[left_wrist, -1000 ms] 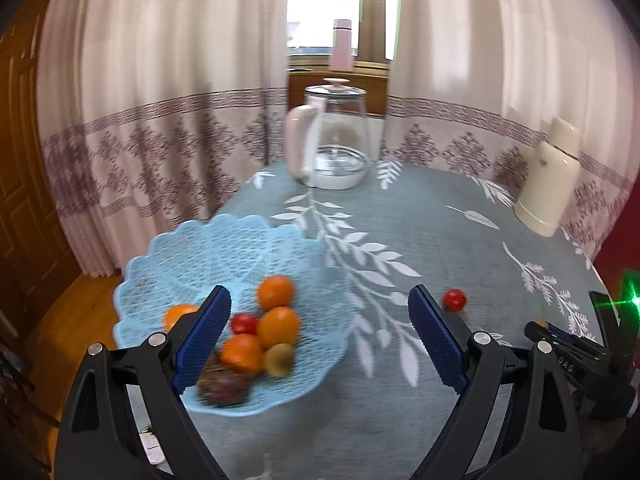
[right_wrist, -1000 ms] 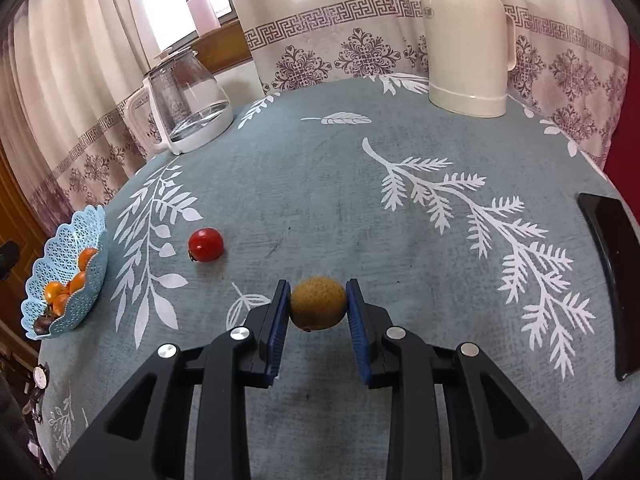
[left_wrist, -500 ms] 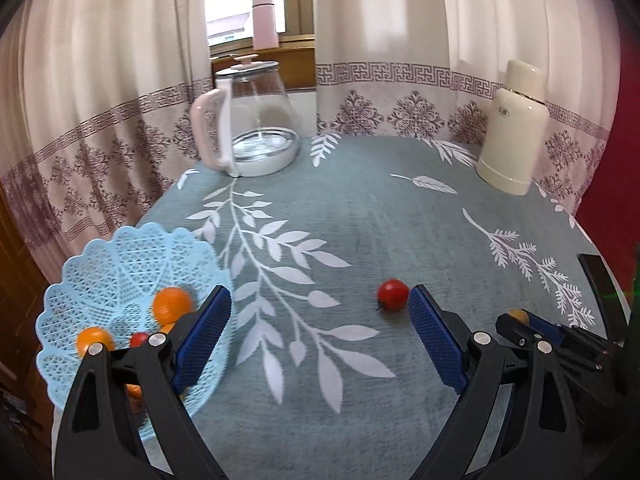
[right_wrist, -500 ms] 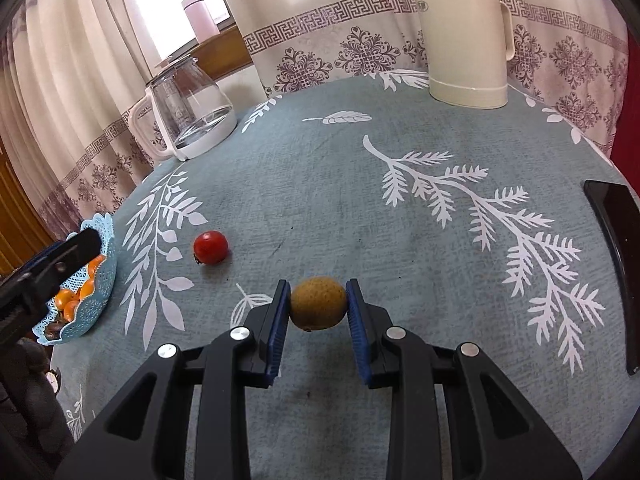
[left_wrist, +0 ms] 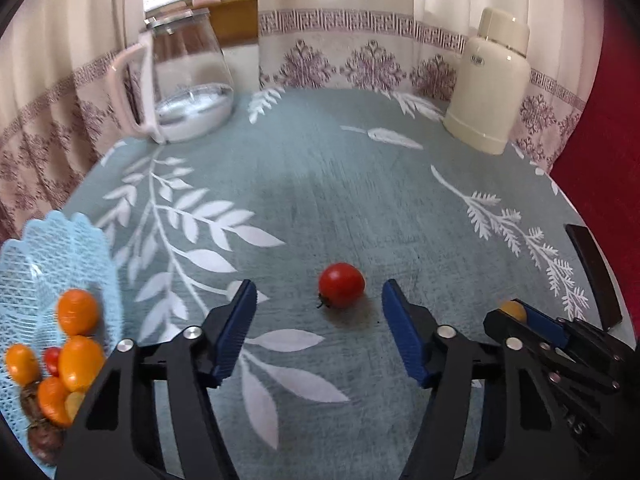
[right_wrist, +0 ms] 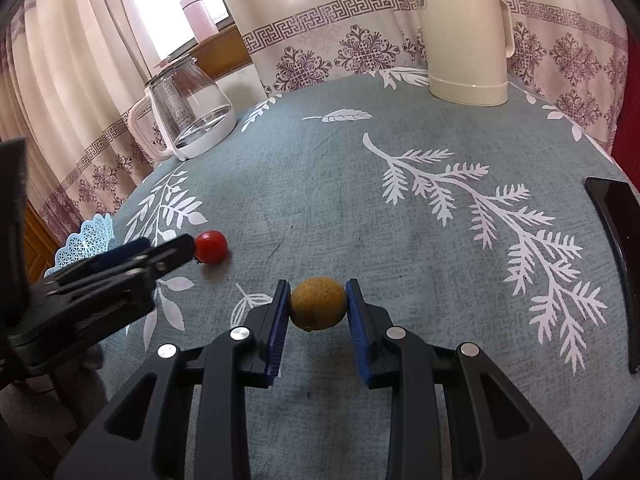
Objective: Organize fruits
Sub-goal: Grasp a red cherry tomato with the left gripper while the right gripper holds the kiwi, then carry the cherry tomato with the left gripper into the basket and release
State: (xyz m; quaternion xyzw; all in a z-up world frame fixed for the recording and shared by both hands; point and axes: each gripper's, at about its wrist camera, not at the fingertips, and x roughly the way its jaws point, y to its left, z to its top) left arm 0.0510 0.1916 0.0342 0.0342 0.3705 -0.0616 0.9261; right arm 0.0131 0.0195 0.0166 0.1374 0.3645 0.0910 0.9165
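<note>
The right gripper (right_wrist: 318,312) clamped a brown, rough-skinned oval kiwi (right_wrist: 318,303), long axis crosswise between the pads. The left gripper (left_wrist: 319,330) stood wide apart just short of a glossy round red tomato (left_wrist: 341,284) mid-table, stem facing the gripper. The pale blue lattice basket (left_wrist: 52,248) sat at the table's left edge.

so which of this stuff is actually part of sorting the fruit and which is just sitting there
Part of the job:
- kiwi, in the right hand-held gripper
- red tomato, ahead of the open left hand-held gripper
- blue basket holding fruit

Just lying about:
- glass kettle
- cream thermos
- pink bottle
</note>
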